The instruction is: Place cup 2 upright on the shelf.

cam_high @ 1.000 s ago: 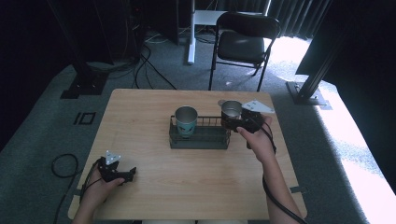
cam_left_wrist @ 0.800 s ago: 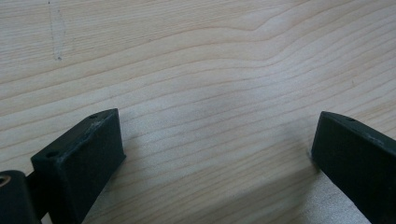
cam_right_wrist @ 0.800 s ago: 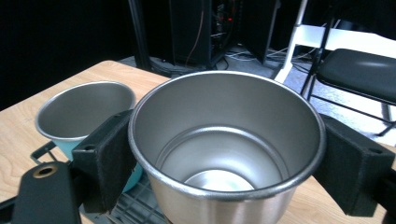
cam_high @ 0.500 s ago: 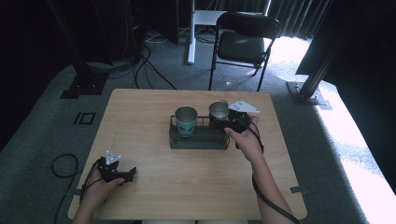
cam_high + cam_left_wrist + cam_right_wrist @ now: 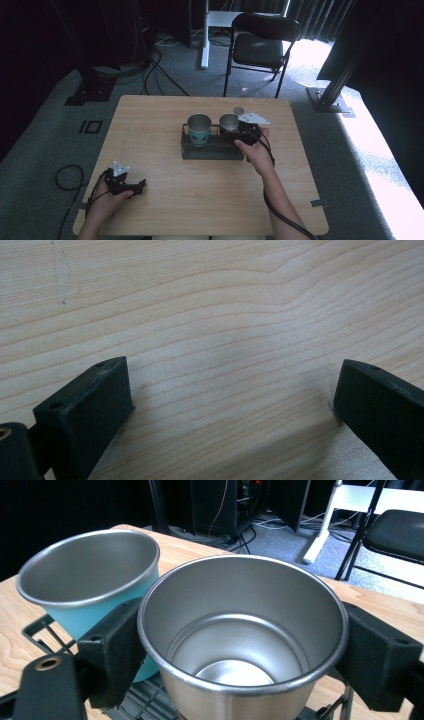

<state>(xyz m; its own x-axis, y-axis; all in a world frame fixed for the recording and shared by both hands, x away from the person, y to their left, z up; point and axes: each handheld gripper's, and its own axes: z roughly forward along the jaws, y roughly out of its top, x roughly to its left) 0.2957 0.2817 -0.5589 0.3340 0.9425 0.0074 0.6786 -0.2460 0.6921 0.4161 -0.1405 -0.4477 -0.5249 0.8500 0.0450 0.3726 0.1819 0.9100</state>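
My right tongs [image 5: 239, 131] are clamped on the steel cup [image 5: 240, 635], jaws on both sides of its wall, over the wire rack [image 5: 212, 148] at tabletop [image 5: 160, 125] center. Teal cup [image 5: 199, 129] stands in the rack at the steel cup's 9 o'clock, just beside it. My left tongs [image 5: 131, 187] rest at the tabletop's 7 o'clock, jaws wide apart, holding nothing.
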